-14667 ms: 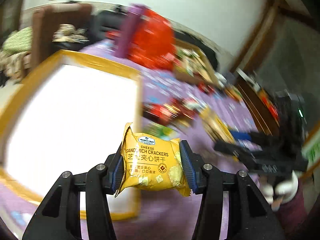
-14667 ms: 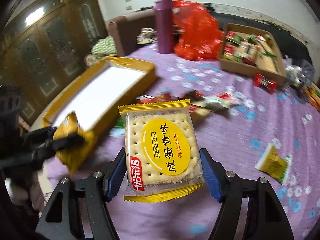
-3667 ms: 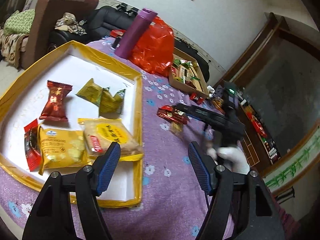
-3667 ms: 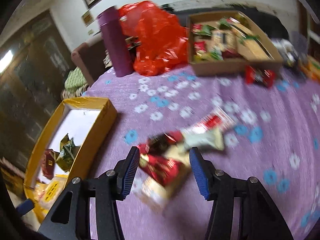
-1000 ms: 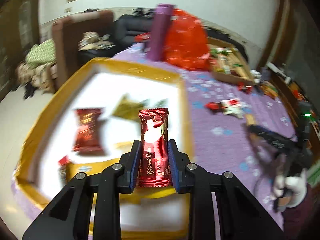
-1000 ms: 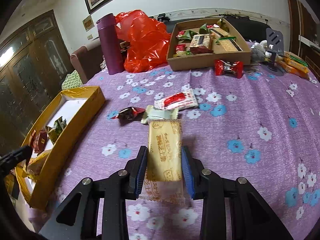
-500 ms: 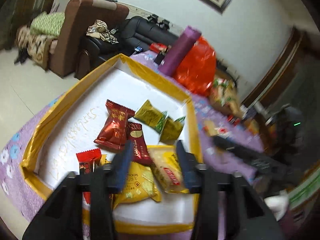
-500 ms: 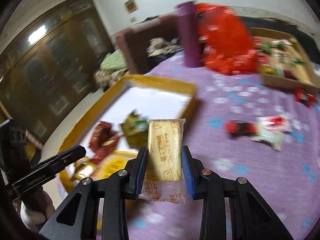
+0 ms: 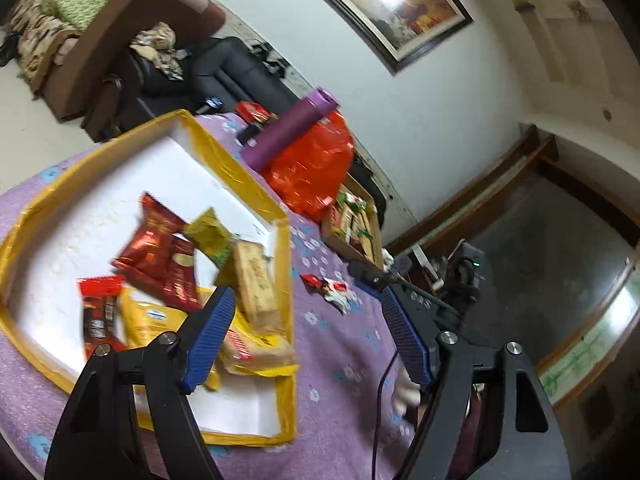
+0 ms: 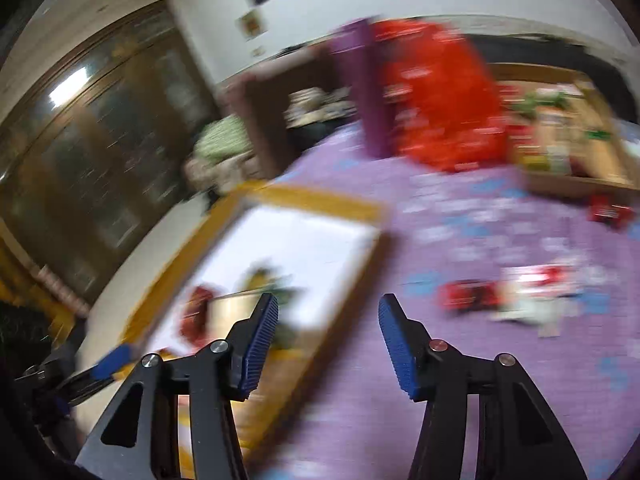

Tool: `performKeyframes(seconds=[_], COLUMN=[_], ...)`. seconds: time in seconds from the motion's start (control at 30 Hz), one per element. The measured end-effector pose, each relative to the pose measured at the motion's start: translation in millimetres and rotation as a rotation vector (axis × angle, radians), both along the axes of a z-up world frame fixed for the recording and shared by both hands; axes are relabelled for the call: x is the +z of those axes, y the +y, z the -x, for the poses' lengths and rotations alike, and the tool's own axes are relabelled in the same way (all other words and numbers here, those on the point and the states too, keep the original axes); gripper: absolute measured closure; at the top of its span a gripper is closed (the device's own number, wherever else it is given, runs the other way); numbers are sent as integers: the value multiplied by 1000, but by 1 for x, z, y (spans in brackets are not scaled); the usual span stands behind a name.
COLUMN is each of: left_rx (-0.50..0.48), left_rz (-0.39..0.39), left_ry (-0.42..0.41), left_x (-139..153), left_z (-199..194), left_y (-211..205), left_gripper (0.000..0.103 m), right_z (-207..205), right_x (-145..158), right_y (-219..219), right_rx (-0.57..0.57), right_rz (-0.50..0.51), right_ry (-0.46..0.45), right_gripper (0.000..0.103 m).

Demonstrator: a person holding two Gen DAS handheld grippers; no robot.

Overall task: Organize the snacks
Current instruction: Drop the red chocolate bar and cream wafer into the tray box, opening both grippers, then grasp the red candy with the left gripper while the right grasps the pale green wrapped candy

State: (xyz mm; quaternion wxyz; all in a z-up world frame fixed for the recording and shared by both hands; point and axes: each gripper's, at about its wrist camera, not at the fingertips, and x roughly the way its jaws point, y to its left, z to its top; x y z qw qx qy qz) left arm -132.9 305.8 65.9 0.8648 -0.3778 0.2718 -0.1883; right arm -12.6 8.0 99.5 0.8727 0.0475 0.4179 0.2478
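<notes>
- Both sets of fingers are spreading apart with nothing between them: left gripper (image 9: 306,336) low centre of its view, right gripper (image 10: 328,344) likewise, pretty blurry.
- Snacks are piled in the yellow tray (image 9: 240,178), left side of frame, including a tan biscuit bar (image 9: 256,284) against the tray's right wall.
- A few loose wrappers (image 9: 330,286) still sit on the purple tablecloth (image 9: 340,344), mid-frame.
</notes>
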Motion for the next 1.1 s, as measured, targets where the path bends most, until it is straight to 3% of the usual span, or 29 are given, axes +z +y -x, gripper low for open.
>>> performKeyframes(seconds=[0.1, 0.2, 0.33, 0.6, 0.73, 0.97, 1.03, 1.07, 1.1], left_rx=[-42, -66, -119, -178, -170, -172, -165, -160, -160], left_rz=[-75, -203, -298, -361, -367, -376, -418, -447, -462], left_ry=[19, 57, 84, 90, 97, 117, 109, 106, 103], left_x=[5, 6, 3, 7, 6, 1, 4, 7, 9], left_z=[-3, -8, -14, -16, -19, -27, -26, -27, -29], left_y=[-21, -49, -84, -115, -115, -122, -126, -128, -129], left_gripper=[27, 27, 27, 27, 27, 27, 27, 27, 27], right_z=[-15, -29, -40, -76, -79, -59, -58, -57, -56], right_x=[-5, -19, -43, -61, -77, -78, -78, -78, -79], right_y=[-58, -114, -146, -111, -92, -66, -57, -55, -54], right_rx=[-137, -249, -305, -215, -119, -76, -88, -97, -103], right_rz=[23, 18, 13, -14, -14, 111, 167, 194, 216], right_ry=[21, 68, 113, 108, 182, 114, 80, 65, 54], right_gripper=[47, 46, 46, 49, 48, 47, 51, 65, 72])
